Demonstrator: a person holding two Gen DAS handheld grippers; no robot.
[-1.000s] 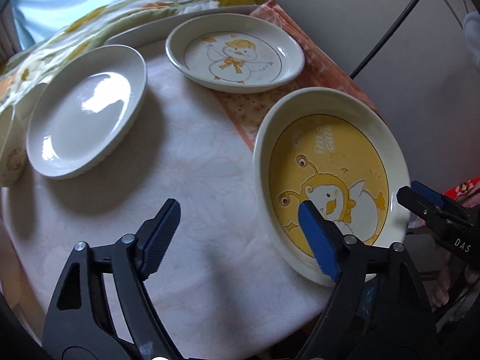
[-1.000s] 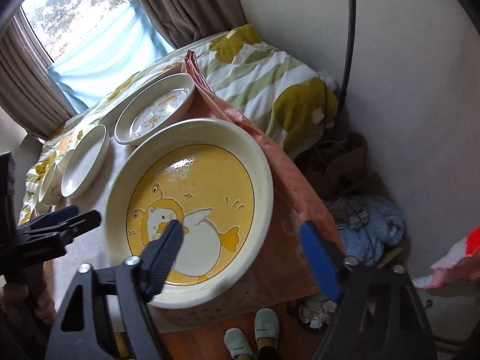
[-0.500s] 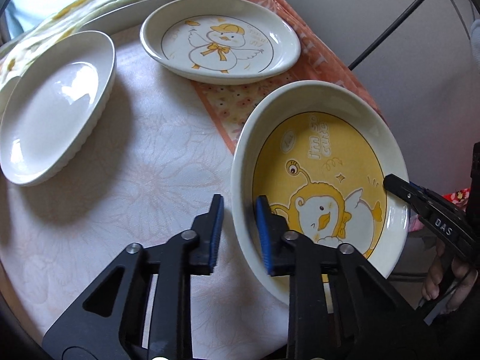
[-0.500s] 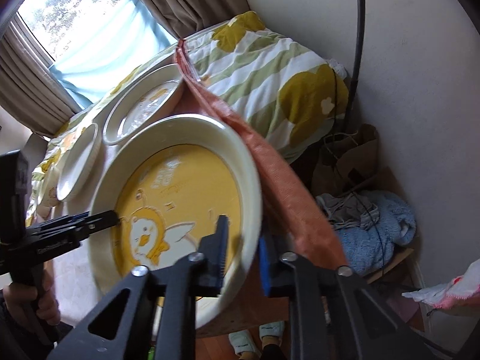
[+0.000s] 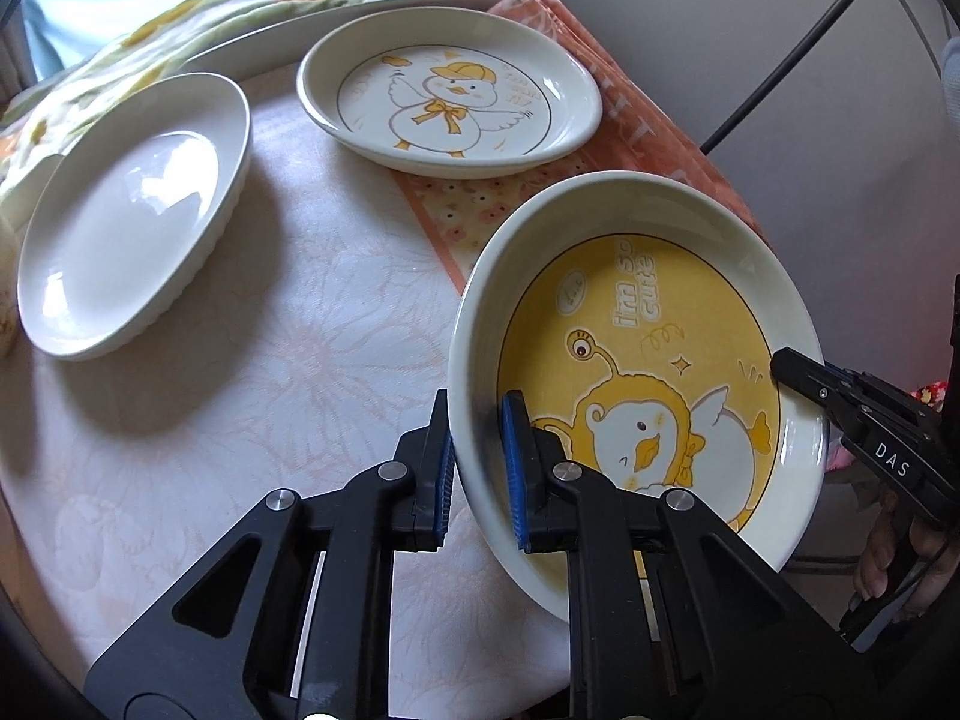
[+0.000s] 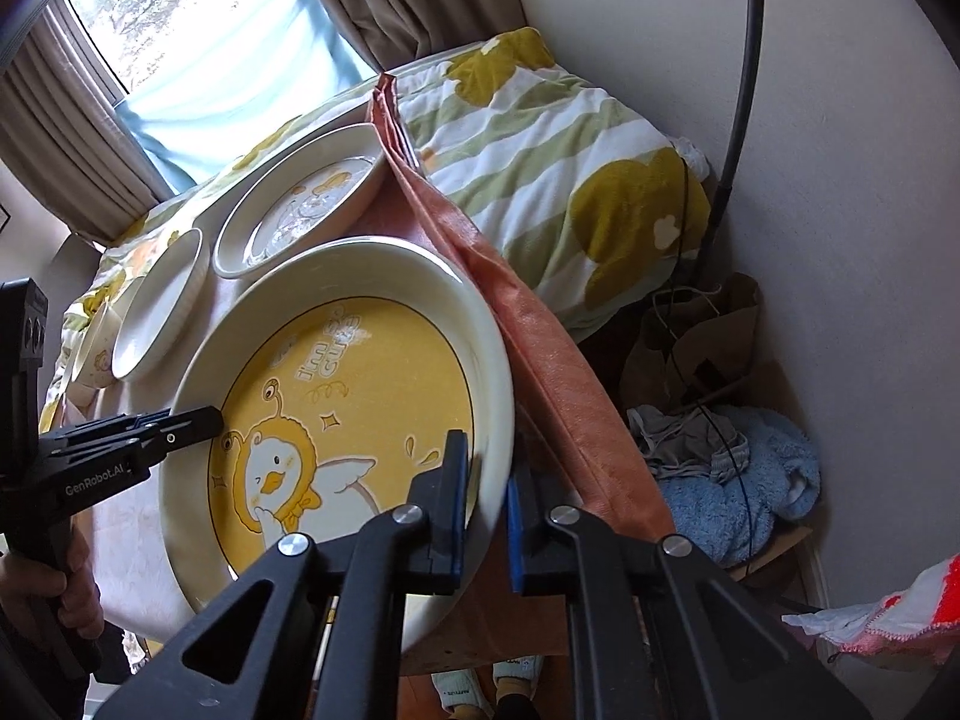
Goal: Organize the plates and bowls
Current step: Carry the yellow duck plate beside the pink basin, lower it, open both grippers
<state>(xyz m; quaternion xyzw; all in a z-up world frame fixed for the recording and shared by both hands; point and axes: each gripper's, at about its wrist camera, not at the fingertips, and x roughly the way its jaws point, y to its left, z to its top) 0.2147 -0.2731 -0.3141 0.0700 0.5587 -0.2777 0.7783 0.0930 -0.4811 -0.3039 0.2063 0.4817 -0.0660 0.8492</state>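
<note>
Plates first: I have the big yellow plate (image 5: pixel 648 360) clamped from both sides, and that is the step in hand, a two-handed pick-up of the largest dish so it can go to its stacking spot. My left gripper (image 5: pixel 477 471) is pinching the plate's near-left rim, one blue pad outside the wall and one inside, and from the right wrist view my right gripper (image 6: pixel 486 516) is pinching the opposite rim the same way, both sets of jaws closed down tight on the ceramic. The plate sits at the near right corner of the table (image 5: pixel 270 360), partly over the orange cloth (image 5: pixel 636 120), and it looks tilted, its right side hanging past the table edge above the floor. Farther back on the table lie the duck plate (image 5: pixel 450 96) and the plain white plate (image 5: pixel 132 216), well apart from the one I hold, with a long white platter (image 5: pixel 336 30) behind them. I judge the next move calls for raising both hands together and level, so neither rim slips from its pads, then carrying the plate inward over the table. The glazed rim is smooth and the grips are narrow, so uneven lifting could let it twist or drop off the edge.
</note>
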